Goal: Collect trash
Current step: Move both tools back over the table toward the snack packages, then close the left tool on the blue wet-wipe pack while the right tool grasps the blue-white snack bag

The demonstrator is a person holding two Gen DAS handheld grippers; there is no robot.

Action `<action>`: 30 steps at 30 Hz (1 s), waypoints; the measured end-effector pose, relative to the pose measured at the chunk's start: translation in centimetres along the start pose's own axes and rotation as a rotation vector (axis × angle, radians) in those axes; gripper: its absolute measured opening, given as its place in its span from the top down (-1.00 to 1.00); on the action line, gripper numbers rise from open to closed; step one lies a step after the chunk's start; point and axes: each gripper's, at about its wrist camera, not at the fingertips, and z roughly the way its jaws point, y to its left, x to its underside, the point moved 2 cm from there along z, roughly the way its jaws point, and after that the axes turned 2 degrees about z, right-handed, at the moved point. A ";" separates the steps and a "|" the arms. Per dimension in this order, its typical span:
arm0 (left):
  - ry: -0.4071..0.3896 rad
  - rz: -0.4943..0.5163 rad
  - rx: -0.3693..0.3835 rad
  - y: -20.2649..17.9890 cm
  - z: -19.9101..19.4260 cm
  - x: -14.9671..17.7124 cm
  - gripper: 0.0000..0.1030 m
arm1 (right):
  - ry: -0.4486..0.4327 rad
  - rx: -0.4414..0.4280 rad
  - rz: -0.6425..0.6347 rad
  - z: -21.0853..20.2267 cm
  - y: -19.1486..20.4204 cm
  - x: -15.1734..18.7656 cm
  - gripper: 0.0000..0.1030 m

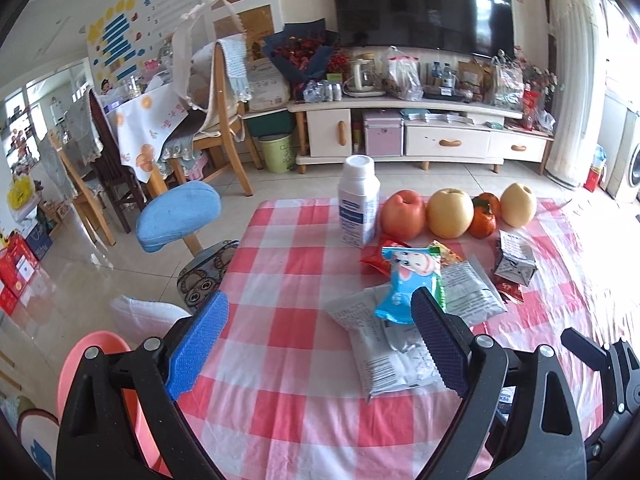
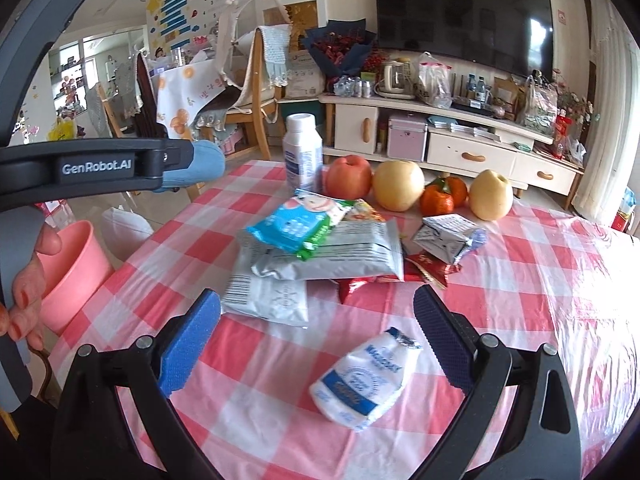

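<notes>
A: What are the two grippers doing?

B: Both stand spread wide over the checked cloth (image 1: 288, 272) with nothing between their fingers. The left gripper (image 1: 320, 344) hangs just short of the trash heap; its right finger overlaps the edge of the blue wrapper (image 1: 408, 280) in its own view, though I can't say it touches.

A: And the right gripper?

B: The right gripper (image 2: 316, 344) sits above a white pouch (image 2: 368, 376) with blue print, lying on the cloth between its fingers, nearer the right one. Nothing is gripped.

A: Where's the rest of the trash?

B: Straight ahead of that gripper: a silver packet (image 2: 332, 256) lies across another silver packet (image 2: 268, 296), the blue wrapper on top of them, red wrappers (image 2: 432, 268) poking out beneath, and a small crumpled carton (image 2: 448, 236) to the right.

A: Anything beyond?

B: A white bottle (image 2: 302, 152) stands upright, then an apple (image 2: 348, 176), a pear (image 2: 398, 184), two tangerines (image 2: 444, 196) and a second pear (image 2: 490, 196) in a row.

A: The bin?

B: A pink bin (image 2: 72, 272) stands off the table's edge, left of both grippers, beside the person's hand (image 2: 28, 292) holding the left gripper's handle.
</notes>
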 end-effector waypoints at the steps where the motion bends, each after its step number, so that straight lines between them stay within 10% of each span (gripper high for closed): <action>1: 0.003 0.007 0.004 -0.4 0.1 0.0 -0.78 | 0.001 0.003 0.002 0.1 -0.4 0.0 -0.90; 15: 0.129 0.026 0.137 -4.5 3.7 0.3 -0.78 | 0.070 0.033 0.109 1.4 -7.3 0.9 -0.90; 30: 0.218 0.244 0.068 -8.2 12.3 -1.1 -0.78 | 0.124 -0.032 0.286 6.3 -15.1 0.2 -0.90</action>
